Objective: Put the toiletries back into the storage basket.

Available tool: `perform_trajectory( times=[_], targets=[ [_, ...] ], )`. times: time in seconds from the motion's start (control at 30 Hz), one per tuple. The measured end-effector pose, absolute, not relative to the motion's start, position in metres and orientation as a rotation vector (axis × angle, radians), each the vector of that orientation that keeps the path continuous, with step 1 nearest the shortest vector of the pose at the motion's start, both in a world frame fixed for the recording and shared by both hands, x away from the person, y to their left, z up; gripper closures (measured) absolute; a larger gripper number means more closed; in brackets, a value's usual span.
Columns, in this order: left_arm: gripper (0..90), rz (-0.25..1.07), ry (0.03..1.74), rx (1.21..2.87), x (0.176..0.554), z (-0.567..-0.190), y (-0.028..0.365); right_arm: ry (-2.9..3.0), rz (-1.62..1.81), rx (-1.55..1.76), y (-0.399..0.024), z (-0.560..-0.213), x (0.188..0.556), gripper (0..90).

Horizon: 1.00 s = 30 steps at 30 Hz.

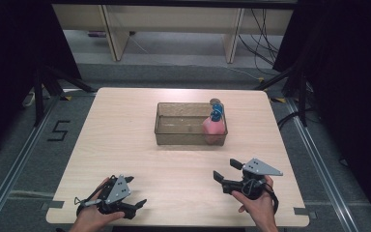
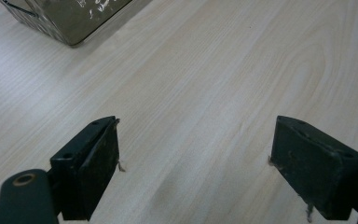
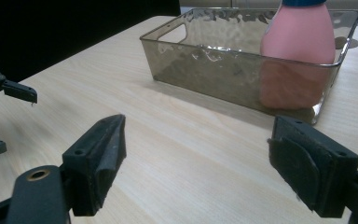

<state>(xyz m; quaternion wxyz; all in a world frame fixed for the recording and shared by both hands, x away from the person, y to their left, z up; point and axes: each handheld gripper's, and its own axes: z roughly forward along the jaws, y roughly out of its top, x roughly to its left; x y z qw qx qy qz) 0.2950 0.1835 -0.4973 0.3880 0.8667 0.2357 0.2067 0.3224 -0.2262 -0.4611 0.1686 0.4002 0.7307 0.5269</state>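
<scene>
1. High view: left gripper [image 1: 134, 192] held low over the near left corner of the bench [image 1: 125, 140], fingers spread wide, nothing between them.
2. Same view: right gripper [image 1: 226, 170] over the near right part of the bench, gripped by a hand [image 1: 257, 205], fingers pointing left and toward the far side, spread wide and empty.
3. Beyond both, near the middle of the bench and toward its far edge: a clear smoky tray [image 1: 166, 129], well apart from either gripper.
4. Standing upright in the tray's right end, against its right wall: a pink bottle [image 1: 213, 126] with a blue cap [image 1: 216, 114].
5. Right gripper view: fingers [image 3: 100, 156] wide over bare wood, tray and pink bottle ahead, bottle toward the right.
6. Left gripper view: fingers [image 2: 91, 161] wide over bare wood, one tray corner at upper left.
</scene>
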Motion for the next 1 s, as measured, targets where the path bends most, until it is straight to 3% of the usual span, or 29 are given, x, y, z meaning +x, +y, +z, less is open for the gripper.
perform_trajectory(
  times=[1.0],
  targets=[
    [14.9, 0.529, 0.607, 2.205, 0.295, -0.498, 0.183, 2.116, 1.478, 1.179, -0.232, -0.469, 0.299, 20.1]
  ],
)
